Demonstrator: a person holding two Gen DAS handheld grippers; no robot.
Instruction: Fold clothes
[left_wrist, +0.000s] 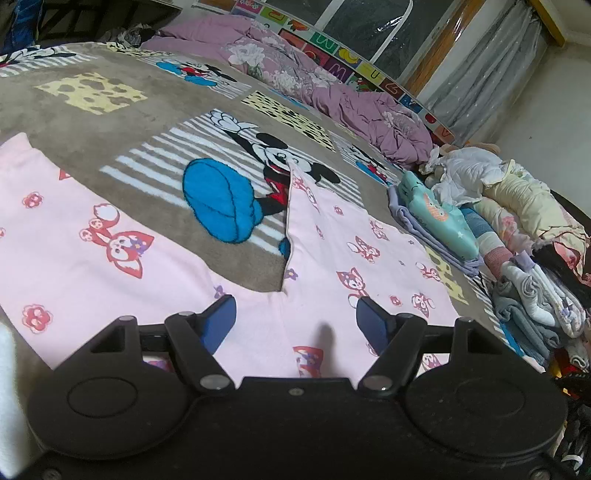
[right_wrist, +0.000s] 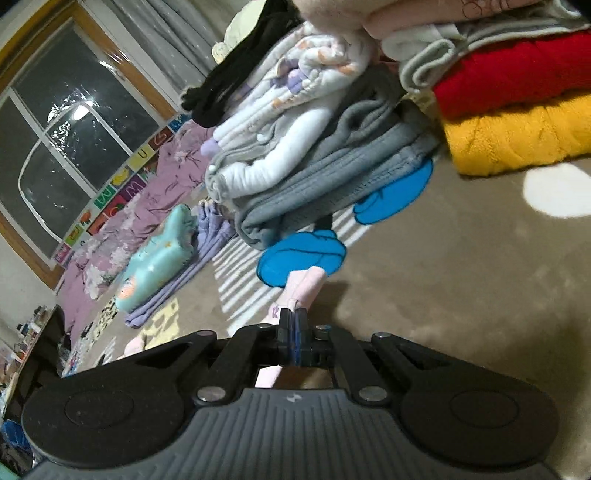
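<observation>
A taupe cartoon-mouse blanket (left_wrist: 110, 147) covers the bed beside a window (right_wrist: 66, 147) bordered by alphabet tiles (left_wrist: 347, 59), folded clothes stacks (right_wrist: 314, 166) alongside; the left gripper (left_wrist: 295, 314) hovers wide open, empty, over the spread pink fox-print trousers (left_wrist: 92, 266), while the right gripper (right_wrist: 293, 325) is clamped on their pink fabric.

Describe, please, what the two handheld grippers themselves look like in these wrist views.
The left gripper is matte black, with linkage arms on silver pivot pins, two round discs on its body and blue pads on its jaws. The right gripper has the same black linkages and discs, plus a ribbed grey plate with a small white logo. No sleeves or cables show.
</observation>
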